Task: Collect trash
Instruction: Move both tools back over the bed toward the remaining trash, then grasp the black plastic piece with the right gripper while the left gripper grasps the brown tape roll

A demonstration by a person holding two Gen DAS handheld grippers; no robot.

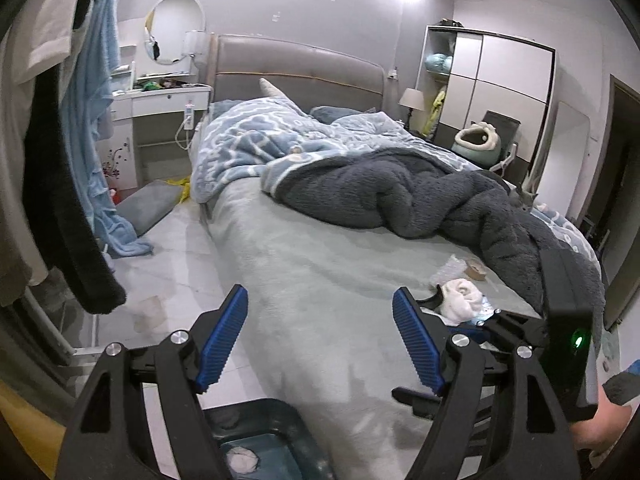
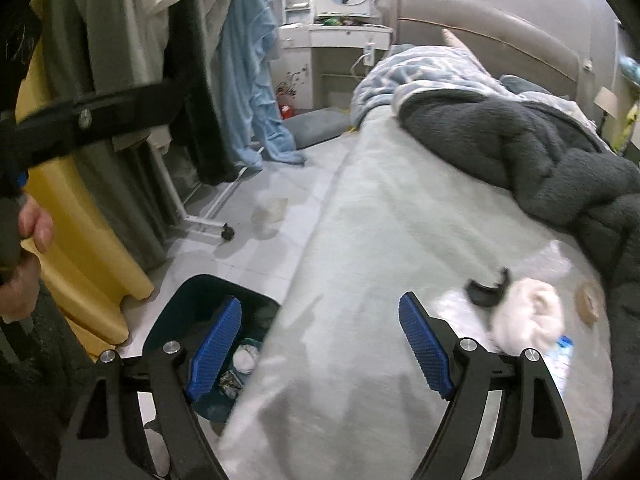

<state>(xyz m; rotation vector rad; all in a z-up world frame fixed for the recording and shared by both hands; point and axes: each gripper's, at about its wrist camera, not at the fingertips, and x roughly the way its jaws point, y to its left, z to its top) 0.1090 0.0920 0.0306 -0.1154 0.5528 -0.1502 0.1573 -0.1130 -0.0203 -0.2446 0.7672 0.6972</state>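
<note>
Past the right tool (image 2: 320, 344), blue pads spread and empty like the left tool (image 1: 320, 340), reach for the crumpled white tissue wad (image 2: 528, 312) on the pale green bed sheet (image 2: 380, 240), pinch mid-bulk, clear the black clip (image 2: 486, 288), carry to the dark teal bin (image 2: 208, 292).

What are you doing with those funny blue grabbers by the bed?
A person is collecting trash with a gripper in each hand. The left gripper and right gripper are both open and empty over the pale green bedspread. A crumpled white tissue wad, a curved black plastic piece and other scraps lie on it. The dark teal bin on the floor already holds some trash.
</note>
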